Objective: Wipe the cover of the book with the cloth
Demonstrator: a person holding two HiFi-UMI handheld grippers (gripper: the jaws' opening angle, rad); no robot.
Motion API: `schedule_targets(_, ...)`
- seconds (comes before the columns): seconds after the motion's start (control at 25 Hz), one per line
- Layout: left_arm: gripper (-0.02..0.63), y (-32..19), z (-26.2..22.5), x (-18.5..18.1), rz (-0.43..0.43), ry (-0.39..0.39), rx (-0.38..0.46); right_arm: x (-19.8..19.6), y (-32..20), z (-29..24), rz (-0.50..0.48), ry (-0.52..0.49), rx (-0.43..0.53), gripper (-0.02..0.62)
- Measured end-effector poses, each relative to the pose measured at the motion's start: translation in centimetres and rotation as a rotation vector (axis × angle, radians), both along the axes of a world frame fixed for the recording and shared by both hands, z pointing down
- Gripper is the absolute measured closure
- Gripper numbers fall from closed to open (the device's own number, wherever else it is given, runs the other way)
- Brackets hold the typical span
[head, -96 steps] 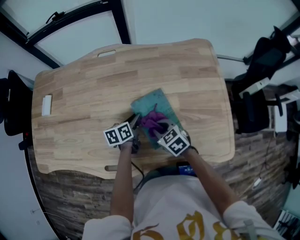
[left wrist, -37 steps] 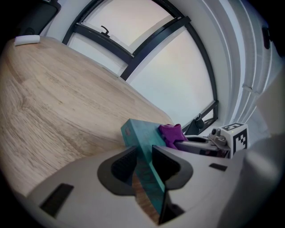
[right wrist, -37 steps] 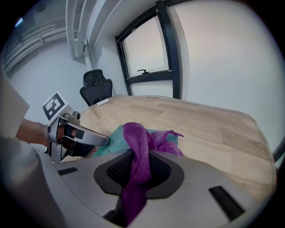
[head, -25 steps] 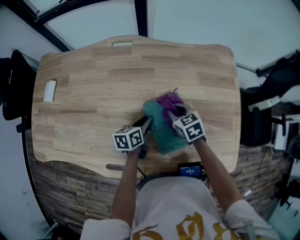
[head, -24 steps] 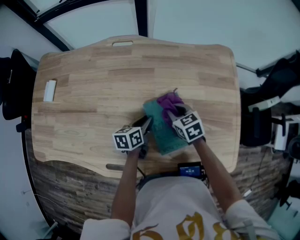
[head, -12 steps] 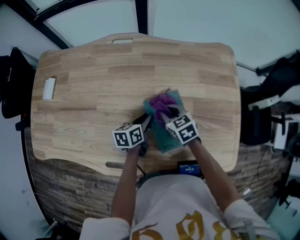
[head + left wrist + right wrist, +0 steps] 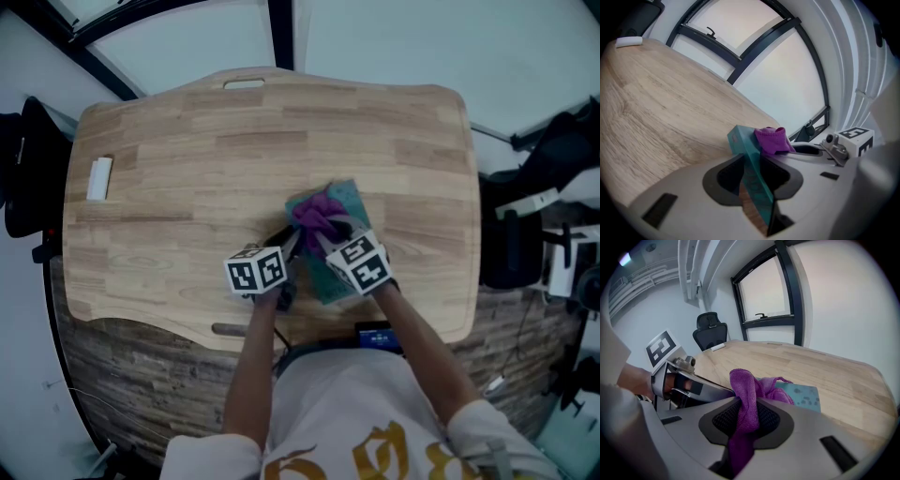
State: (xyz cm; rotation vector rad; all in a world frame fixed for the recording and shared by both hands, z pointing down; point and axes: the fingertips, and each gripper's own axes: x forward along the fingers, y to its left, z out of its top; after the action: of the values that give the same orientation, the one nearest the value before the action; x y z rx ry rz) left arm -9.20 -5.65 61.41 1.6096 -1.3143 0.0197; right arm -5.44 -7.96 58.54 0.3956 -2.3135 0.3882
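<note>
The left gripper [image 7: 751,174] pinches the book [image 7: 351,201] by its near edge; it looks stiff. The right gripper [image 7: 746,414] clamps the cloth [image 7: 317,214], seemingly soft and limp.

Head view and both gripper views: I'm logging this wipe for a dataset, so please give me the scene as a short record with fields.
Surface: wooden table
Book: teal book, on the table, one edge gripped
Cloth: purple cloth, bunched on the book's cover
Left gripper: shut on the book
Right gripper: shut on the cloth
Other: small white object near the table's left edge
</note>
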Motion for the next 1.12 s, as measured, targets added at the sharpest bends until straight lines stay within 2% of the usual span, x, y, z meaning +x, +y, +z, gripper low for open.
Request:
schedule_targets(0.68,0.497,-0.1,0.0,-0.2,-0.001,0.001,0.002,2.2,3.2,0.1,-0.015,-0.011,-0.016,0.535)
schedule_targets(1.12,0.497,-0.4,-0.4,-0.3,0.006,-0.002,0.016,4.2,5.0,0.2,0.009,-0.017,-0.047,0.535)
